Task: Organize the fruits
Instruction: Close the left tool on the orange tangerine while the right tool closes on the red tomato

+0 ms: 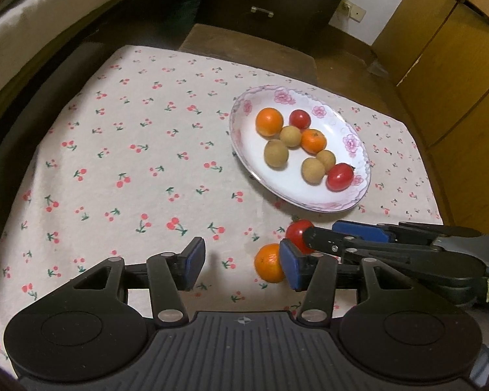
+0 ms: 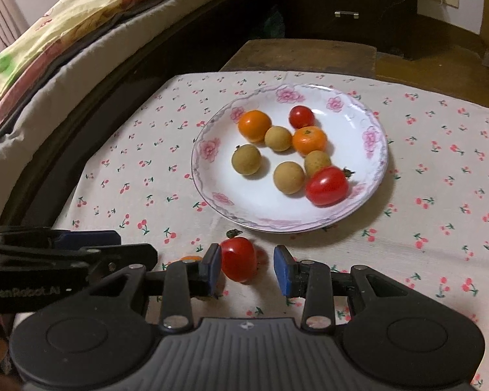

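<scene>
Red tomato [image 2: 238, 259] on cloth near plate [image 2: 212, 176], touching right gripper [image 2: 247, 268] left pad | jaws wide | left gripper [image 1: 241, 265] wide, empty | centre fruit, close gently, avoid bruising, mind orange [image 1: 268, 263]

From each claw we look down and forward, close over the bench [image 1: 140, 150]; both views share the plate [image 1: 244, 150] [image 2: 212, 179].

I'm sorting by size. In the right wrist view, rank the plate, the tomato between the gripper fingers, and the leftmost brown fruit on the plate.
Largest to smallest, as they look:
1. plate
2. tomato between the right gripper fingers
3. leftmost brown fruit

The tomato sits nearer the camera, so its lead over the brown fruit is unsure.
</scene>
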A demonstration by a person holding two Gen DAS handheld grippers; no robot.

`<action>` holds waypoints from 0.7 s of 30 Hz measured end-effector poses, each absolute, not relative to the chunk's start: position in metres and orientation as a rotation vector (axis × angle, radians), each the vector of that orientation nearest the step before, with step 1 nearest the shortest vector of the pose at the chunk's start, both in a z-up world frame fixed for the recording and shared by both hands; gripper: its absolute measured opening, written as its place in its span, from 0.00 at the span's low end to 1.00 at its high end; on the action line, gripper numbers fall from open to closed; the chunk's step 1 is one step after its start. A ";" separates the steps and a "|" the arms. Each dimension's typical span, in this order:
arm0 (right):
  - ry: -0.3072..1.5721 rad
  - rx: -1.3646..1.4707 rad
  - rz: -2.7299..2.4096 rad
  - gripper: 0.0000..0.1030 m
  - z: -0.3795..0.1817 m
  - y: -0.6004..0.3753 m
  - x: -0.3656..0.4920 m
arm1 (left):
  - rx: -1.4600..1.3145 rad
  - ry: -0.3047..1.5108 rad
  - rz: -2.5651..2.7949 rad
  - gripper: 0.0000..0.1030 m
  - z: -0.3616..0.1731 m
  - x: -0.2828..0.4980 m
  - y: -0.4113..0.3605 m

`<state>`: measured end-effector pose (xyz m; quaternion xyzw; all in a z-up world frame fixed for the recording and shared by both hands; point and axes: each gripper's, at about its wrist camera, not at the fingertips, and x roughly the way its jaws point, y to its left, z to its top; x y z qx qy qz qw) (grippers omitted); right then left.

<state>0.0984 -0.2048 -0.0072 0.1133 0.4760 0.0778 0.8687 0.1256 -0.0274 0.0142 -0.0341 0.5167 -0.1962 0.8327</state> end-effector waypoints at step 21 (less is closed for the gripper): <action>1.023 0.157 0.169 0.30 -0.022 -0.193 0.113 | -0.049 1.140 -0.432 0.59 0.000 0.122 -0.033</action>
